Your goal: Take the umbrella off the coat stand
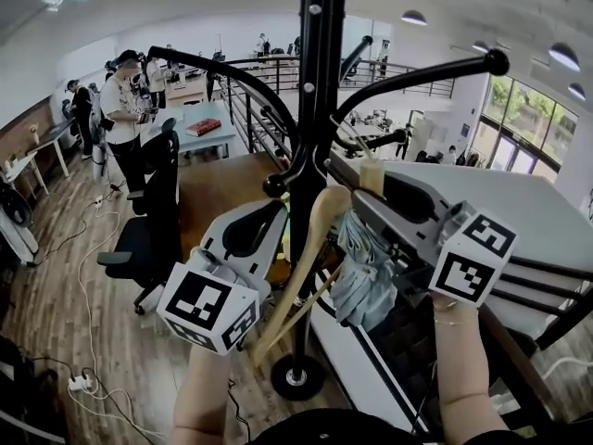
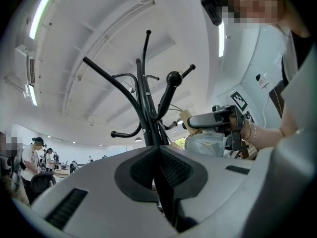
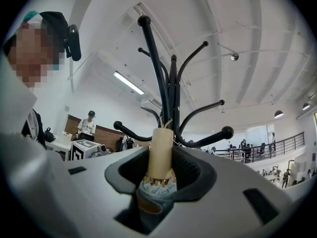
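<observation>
The black coat stand rises through the middle of the head view. Beside its pole hangs a folded pale blue-grey umbrella with a cream handle. My right gripper comes in from the right and is shut on the umbrella's neck. In the right gripper view the handle stands up between the jaws of that gripper. A thin strap runs from its top toward the stand's arms. My left gripper is shut on the stand's pole, which runs dark between its jaws.
A tan wooden hanger hangs against the pole, between the two grippers. A black office chair stands to the left, with a white table on the right. A railing lies behind. Cables and a power strip lie on the floor. People stand far left.
</observation>
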{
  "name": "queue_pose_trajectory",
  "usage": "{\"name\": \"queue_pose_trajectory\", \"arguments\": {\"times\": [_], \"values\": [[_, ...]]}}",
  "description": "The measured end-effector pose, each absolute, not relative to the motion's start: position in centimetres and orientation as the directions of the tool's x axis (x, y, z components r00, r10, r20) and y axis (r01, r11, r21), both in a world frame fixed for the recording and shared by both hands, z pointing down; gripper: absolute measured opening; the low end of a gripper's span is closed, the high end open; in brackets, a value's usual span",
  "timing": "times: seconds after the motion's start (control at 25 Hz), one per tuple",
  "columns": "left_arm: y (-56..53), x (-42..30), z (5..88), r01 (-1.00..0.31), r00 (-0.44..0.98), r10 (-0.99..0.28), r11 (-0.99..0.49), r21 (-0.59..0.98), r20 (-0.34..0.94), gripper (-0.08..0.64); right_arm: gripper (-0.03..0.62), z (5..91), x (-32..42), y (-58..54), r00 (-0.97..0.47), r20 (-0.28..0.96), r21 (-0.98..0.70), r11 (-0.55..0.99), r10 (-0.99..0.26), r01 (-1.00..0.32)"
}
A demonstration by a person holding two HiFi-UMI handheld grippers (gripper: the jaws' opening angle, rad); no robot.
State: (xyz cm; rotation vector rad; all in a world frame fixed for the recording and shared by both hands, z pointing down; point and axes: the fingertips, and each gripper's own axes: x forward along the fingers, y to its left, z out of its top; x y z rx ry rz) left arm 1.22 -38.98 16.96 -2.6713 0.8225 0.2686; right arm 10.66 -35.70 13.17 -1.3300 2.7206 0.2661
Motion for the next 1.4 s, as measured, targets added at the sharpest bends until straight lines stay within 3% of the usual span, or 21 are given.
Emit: {"name": "queue_pose_trajectory", "arguments": {"times": [1.4], "values": [[-32.0, 4.1, 12.3, -0.488, 0.858, -0.384, -0.816, -0.309, -0.340, 0.023, 0.160, 3.9, 12.6, -27.4, -0.529, -0.377, 0.197, 0.492, -0.760, -0.848]]}}
